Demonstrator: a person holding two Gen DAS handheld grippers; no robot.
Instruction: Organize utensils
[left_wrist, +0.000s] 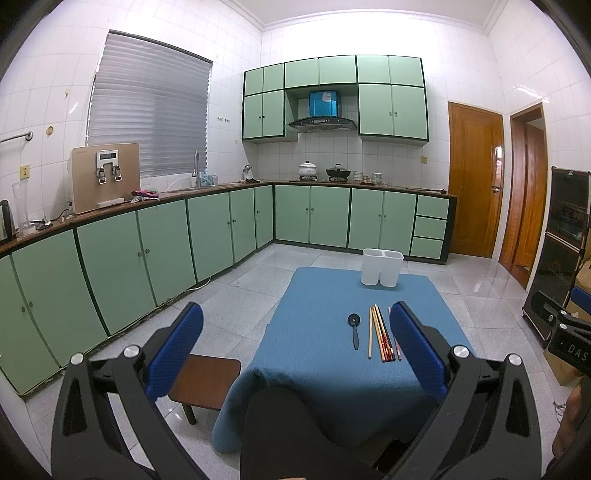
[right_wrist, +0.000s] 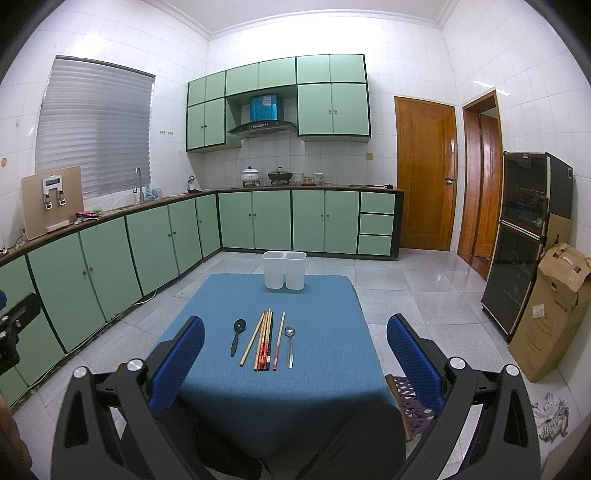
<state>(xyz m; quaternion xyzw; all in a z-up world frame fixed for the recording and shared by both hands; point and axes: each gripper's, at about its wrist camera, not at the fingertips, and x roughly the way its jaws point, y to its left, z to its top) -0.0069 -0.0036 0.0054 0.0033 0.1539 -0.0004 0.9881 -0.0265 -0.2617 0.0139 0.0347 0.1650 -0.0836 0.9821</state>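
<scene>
A low table under a blue cloth (left_wrist: 325, 369) (right_wrist: 229, 295) carries a black spoon (left_wrist: 354, 329) (right_wrist: 236, 336), several chopsticks (left_wrist: 380, 334) (right_wrist: 263, 339) and a metal spoon (right_wrist: 290, 343) laid side by side. A white two-compartment holder (left_wrist: 382, 267) (right_wrist: 284, 270) stands at the far edge. My left gripper (left_wrist: 295, 345) hovers open above the near left of the table; its right finger hides the metal spoon. My right gripper (right_wrist: 295, 354) hangs open over the near edge, with nothing between its fingers.
A brown wooden stool (left_wrist: 205, 380) sits left of the table. Green cabinets (left_wrist: 110, 269) line the left and far walls. A dark cabinet (right_wrist: 521, 236) and a cardboard box (right_wrist: 554, 314) stand at the right. A woven purple stool (right_wrist: 410, 398) is beside the table's near right corner.
</scene>
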